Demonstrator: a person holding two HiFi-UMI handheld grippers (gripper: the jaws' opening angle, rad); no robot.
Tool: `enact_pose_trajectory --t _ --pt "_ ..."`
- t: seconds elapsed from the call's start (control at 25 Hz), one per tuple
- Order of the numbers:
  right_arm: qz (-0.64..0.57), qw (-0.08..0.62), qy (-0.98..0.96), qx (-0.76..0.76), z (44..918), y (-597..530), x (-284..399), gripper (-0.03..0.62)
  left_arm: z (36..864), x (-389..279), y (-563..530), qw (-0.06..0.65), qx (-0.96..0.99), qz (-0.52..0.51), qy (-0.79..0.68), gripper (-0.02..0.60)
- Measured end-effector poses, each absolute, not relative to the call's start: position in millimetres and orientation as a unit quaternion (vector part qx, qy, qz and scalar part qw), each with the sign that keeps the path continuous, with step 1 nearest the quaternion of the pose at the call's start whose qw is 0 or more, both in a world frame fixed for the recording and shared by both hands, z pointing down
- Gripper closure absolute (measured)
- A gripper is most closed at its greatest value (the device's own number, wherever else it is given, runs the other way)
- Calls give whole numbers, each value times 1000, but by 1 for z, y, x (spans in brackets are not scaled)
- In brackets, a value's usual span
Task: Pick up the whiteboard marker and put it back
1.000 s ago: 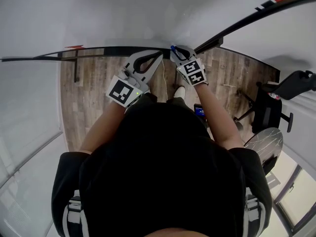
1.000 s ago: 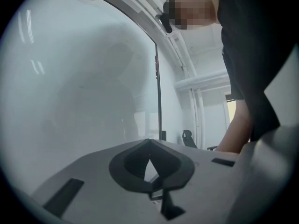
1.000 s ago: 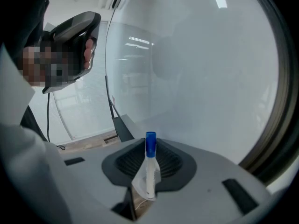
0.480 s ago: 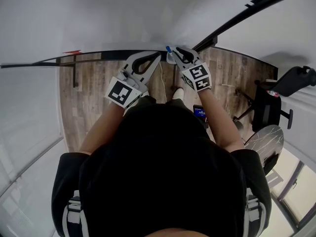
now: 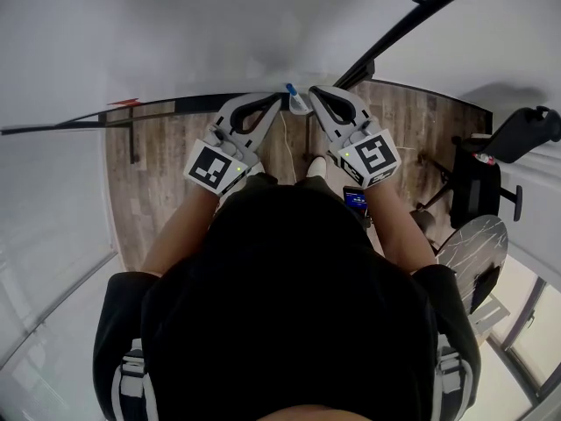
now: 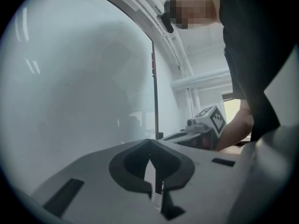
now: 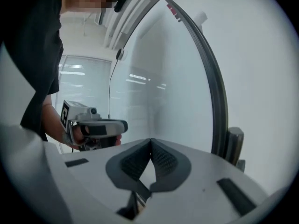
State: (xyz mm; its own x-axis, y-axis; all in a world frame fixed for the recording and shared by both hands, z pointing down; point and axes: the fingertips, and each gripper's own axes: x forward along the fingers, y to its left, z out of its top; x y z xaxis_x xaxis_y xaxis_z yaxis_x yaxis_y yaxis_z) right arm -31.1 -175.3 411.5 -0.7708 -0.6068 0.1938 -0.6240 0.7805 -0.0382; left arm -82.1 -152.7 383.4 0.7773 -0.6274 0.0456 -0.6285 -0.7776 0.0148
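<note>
Now the right gripper (image 5: 316, 97) has pulled back with fingers shut on nothing, leaving the whiteboard marker (image 5: 298, 105) at the whiteboard's (image 5: 175, 33) bottom edge just beside the left gripper (image 5: 279, 102), also closed and empty, so put-back looks done.

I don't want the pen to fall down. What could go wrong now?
The whiteboard marker sits at the whiteboard's dark edge, between the tips of the left gripper and the right gripper; both have shut jaws, and neither seems to hold it. A bump from either tip could knock it loose. If it is not resting well, it may drop to the wooden floor below.
</note>
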Motion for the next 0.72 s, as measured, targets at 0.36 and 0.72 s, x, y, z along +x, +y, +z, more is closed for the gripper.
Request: enact_pose_trajectory --t 0.36,0.72 --pt "21 27 -948 317 350 -151 -29 592 362 -71 -143 24 947 4 -320 578" --pt "15 15 -947 321 341 -143 -27 592 356 -67 -144 16 947 3 -320 578"
